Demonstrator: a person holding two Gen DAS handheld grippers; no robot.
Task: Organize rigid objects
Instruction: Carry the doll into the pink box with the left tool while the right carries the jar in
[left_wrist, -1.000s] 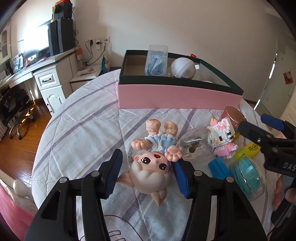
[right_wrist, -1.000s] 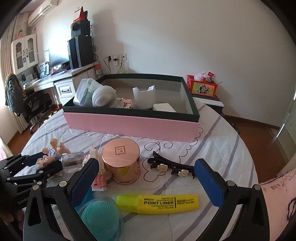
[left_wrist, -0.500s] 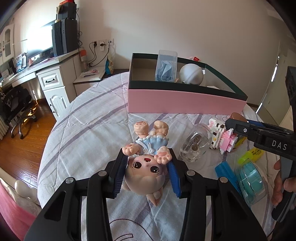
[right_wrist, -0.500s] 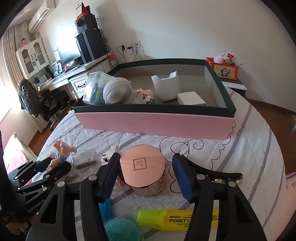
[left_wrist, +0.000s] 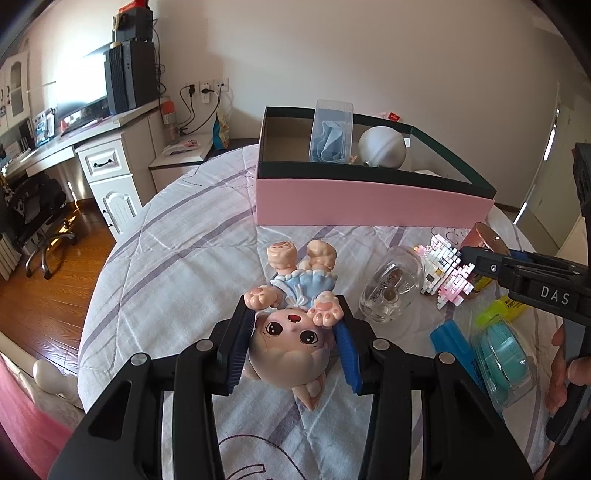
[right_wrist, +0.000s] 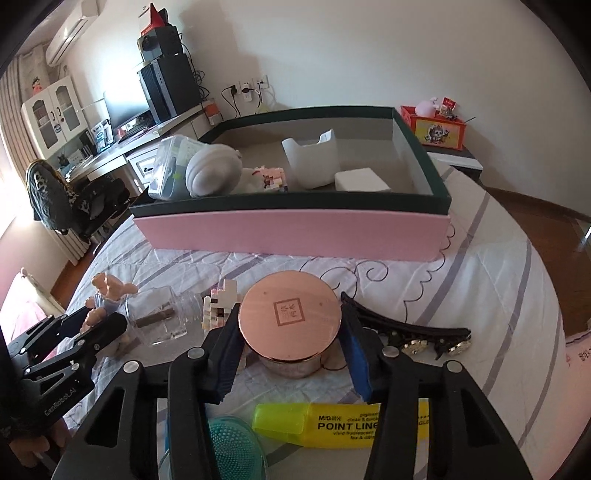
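1. Pink-sided open cardboard box (right_wrist: 291, 234) is sitting at the far end of the striped quilted bed cover (right_wrist: 491, 280).
2. Round copper-lidded jar (right_wrist: 290, 314) is standing before it.
3. Clear glass bottle (right_wrist: 159, 319) is lying left of the jar, white-and-pink brick-built cat figure (right_wrist: 218, 306) between them.
4. Yellow highlighter pen (right_wrist: 332, 424) is lying nearer than the jar.
5. Black hair clip with pearl flowers (right_wrist: 417, 334) is lying right of it.

Both tools are matte black plastic, each with two angular, hollowed-out arms fastened by round silver screws and tipped with ribbed blue pads; the left gripper (left_wrist: 293, 349) carries small white lettering along its side, reading "GenRobot.AI" in the right wrist view. The right gripper (right_wrist: 290, 345) is built the same, and seen from the side it shows white letters "DAS" and a small screw near its tip. A bare hand (left_wrist: 565, 376) wraps its black handle, with no sleeve showing.
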